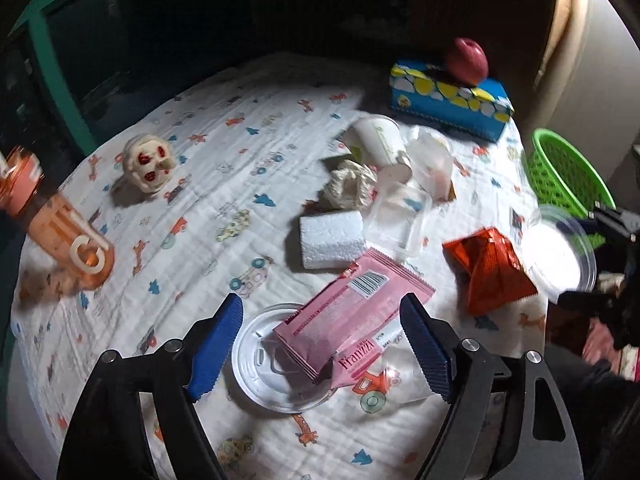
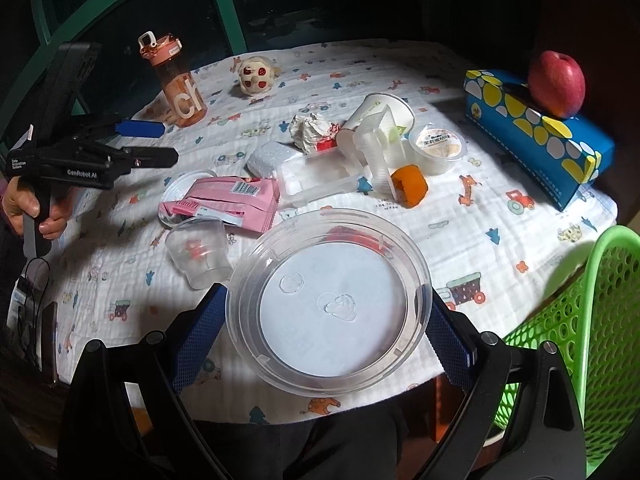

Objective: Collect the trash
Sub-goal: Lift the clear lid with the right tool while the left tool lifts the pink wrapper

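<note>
My left gripper [image 1: 322,308] hovers open over a pink Franzzi wrapper [image 1: 352,312], which lies partly on a clear round lid [image 1: 260,360]; the blue pads stand clear of both. My right gripper [image 2: 326,296] is shut on a large clear round plastic lid [image 2: 328,320], held by its rim above the table's near edge. The green basket [image 2: 592,340] stands just right of it, beside the table. More trash lies mid-table: a foam block [image 1: 332,240], crumpled paper [image 1: 352,184], a tipped paper cup [image 1: 376,140], a clear tray [image 1: 400,216] and a red wrapper [image 1: 492,272].
A small clear cup [image 2: 200,252], an orange piece [image 2: 410,184] and a sealed pudding cup [image 2: 438,148] also lie on the patterned cloth. An orange bottle [image 2: 178,80] and a toy [image 2: 256,74] stand at the back left. An apple [image 2: 556,82] rests on a blue tissue box [image 2: 540,136].
</note>
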The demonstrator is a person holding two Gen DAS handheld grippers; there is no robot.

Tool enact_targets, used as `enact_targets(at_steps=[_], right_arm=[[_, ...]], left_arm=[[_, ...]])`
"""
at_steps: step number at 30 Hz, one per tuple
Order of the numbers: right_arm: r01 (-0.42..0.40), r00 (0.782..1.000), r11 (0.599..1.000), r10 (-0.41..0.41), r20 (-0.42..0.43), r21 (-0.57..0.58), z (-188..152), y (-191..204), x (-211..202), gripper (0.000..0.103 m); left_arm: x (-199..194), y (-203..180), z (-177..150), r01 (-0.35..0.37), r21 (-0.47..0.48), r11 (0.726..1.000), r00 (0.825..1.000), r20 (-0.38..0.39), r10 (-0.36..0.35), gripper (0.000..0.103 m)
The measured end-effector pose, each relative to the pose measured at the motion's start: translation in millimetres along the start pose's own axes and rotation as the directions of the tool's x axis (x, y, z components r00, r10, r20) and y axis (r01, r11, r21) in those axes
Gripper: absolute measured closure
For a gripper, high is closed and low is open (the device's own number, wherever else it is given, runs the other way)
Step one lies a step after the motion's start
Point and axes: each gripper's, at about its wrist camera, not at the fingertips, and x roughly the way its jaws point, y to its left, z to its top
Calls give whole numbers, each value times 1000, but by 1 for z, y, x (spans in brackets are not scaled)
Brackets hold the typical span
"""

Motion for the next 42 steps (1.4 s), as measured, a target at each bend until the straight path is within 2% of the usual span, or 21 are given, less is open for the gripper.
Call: enact_targets(at_steps=[4, 7, 13, 17, 21, 25, 27, 31, 35, 39, 42], right_arm=[[-7, 1000, 1000, 7, -11, 27, 0, -7, -3, 11], [-10, 1000, 999, 10, -13, 52, 0, -14, -7, 11], [1, 1000, 995, 1, -21, 104, -2, -26, -11, 11], [9, 999, 991, -5, -33, 131, -4, -30, -9, 11], [18, 999, 989, -12, -39, 146, -5, -31, -9, 11], [29, 999, 987, -24, -38, 160, -6, -31, -11, 11], [39, 999, 985, -33, -35, 165, -6, -31, -14, 11], [49, 999, 984, -46, -18, 174, -8, -32, -23, 11], [48, 999, 982, -49, 3, 181, -10, -33, -34, 11], [47, 998, 983, -52, 23, 178, -13, -37, -43, 11], [48, 998, 982, -55, 32, 182, -16, -41, -47, 11]], left_arm=[[26, -13, -2, 57, 157, 986, 995, -91, -44, 19], [45, -12, -4, 112, 205, 972, 986, -143, -83, 18], [71, -3, -3, 201, 222, 954, 968, -197, -158, 18], [81, -5, -3, 253, 236, 938, 956, -208, -206, 16], [91, -10, -2, 264, 264, 928, 954, -213, -211, 16], [99, -9, 1, 286, 246, 926, 950, -202, -239, 16], [100, -7, 1, 272, 237, 933, 955, -185, -231, 18], [99, -7, 0, 232, 222, 947, 965, -173, -196, 33], [92, -1, -3, 197, 165, 966, 973, -156, -172, 45], [79, -1, -8, 159, 122, 980, 981, -127, -144, 53], [67, 1, -12, 133, 79, 988, 987, -104, -125, 54]])
